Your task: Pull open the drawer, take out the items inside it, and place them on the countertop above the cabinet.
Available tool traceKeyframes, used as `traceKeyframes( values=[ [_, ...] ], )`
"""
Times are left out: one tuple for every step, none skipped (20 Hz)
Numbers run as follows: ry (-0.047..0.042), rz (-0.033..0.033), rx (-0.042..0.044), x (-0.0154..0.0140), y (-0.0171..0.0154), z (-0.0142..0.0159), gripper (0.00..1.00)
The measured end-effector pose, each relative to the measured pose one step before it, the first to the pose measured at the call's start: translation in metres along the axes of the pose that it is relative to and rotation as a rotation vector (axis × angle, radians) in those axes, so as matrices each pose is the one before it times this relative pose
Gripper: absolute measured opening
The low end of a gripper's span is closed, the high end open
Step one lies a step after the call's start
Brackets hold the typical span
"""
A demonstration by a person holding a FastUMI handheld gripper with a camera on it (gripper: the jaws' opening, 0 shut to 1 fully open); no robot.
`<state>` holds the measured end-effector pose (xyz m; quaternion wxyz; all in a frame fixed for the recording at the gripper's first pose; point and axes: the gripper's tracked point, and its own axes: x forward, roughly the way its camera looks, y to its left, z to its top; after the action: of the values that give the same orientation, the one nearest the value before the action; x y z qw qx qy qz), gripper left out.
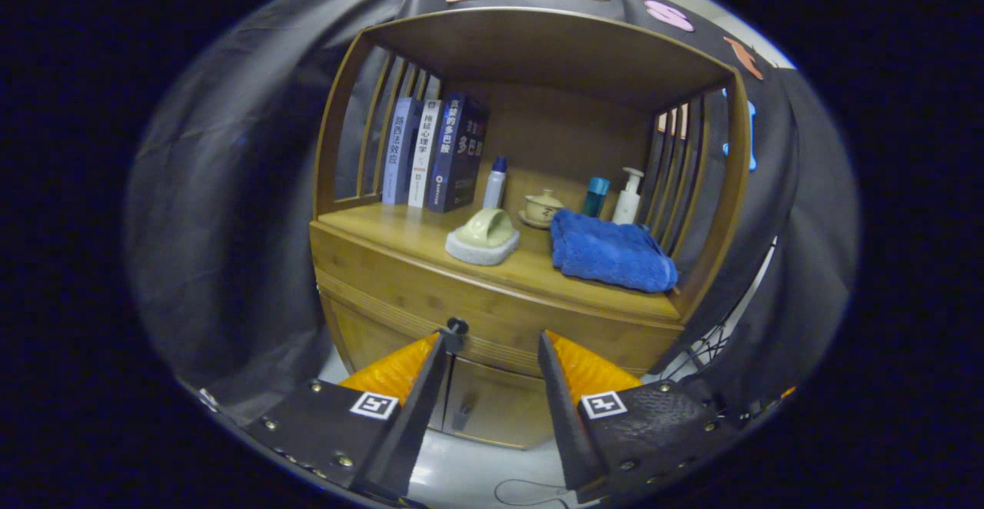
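Wooden cabinet (400,278) is standing ahead of the tongs (492,344), backed by black cloth. Its drawer (492,317) is sitting shut under the surface (407,228), dark knob (457,326) showing just by the left fingertip. Lower doors (492,405) are sitting below, seen between the fingers.

Tongs are hanging released, fingers spread apart, gripping nothing, tips level with the drawer front.

On the surface: three books (430,155) are standing upright at the left rear. A folded blue towel (611,251) is lying at the right front. A pale cup is lying on its side on a grey sponge pad (483,241) near the middle. Behind are a white pump bottle (629,195), a blue-capped bottle (495,182), a teal bottle (594,195) and a small lidded teacup (543,207).
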<state>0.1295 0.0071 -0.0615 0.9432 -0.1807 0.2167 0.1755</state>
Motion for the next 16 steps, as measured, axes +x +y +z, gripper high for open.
traceKeyframes(
  values=[
    [0.00488, -0.01321, -0.01498, -0.00336, -0.01556, -0.00698, 0.72],
    [0.00249, 0.00209, -0.00666, -0.00571, -0.01236, -0.00693, 0.72],
    [0.00142, 0.00754, -0.00256, -0.00543, -0.00867, -0.00893, 0.72],
    [-0.00032, -0.00358, -0.00736, -0.00354, -0.01187, -0.00596, 0.72],
    [-0.00107, -0.00532, -0.01219, -0.00476, -0.01391, -0.00688, 0.72],
    [-0.0052, 0.00326, -0.01269, -0.00523, -0.01009, -0.00458, 0.72],
    [-0.00661, 0.00891, -0.01035, -0.002, -0.00746, -0.00712, 0.72],
    [-0.00753, 0.00412, -0.00876, -0.00157, -0.01073, -0.00727, 0.72],
    [-0.01014, -0.00293, -0.00453, -0.00321, -0.01048, -0.0066, 0.72],
    [-0.01485, -0.00945, 0.00463, -0.00323, -0.01231, -0.00485, 0.72],
    [-0.01913, -0.00992, 0.01583, -0.0007, -0.01127, -0.00651, 0.72],
    [-0.02794, -0.01049, 0.02093, 0.00321, -0.0112, -0.00476, 0.72],
    [-0.02036, -0.01155, 0.02769, 0.00084, -0.01283, -0.00531, 0.72],
    [-0.01396, -0.01165, 0.02706, 0.00021, -0.01145, -0.00575, 0.72],
    [-0.01219, -0.01043, 0.0232, 0.00132, -0.01146, -0.00492, 0.72],
    [-0.0092, -0.00766, 0.02009, 0.00118, -0.0097, -0.0045, 0.72]
  ],
)
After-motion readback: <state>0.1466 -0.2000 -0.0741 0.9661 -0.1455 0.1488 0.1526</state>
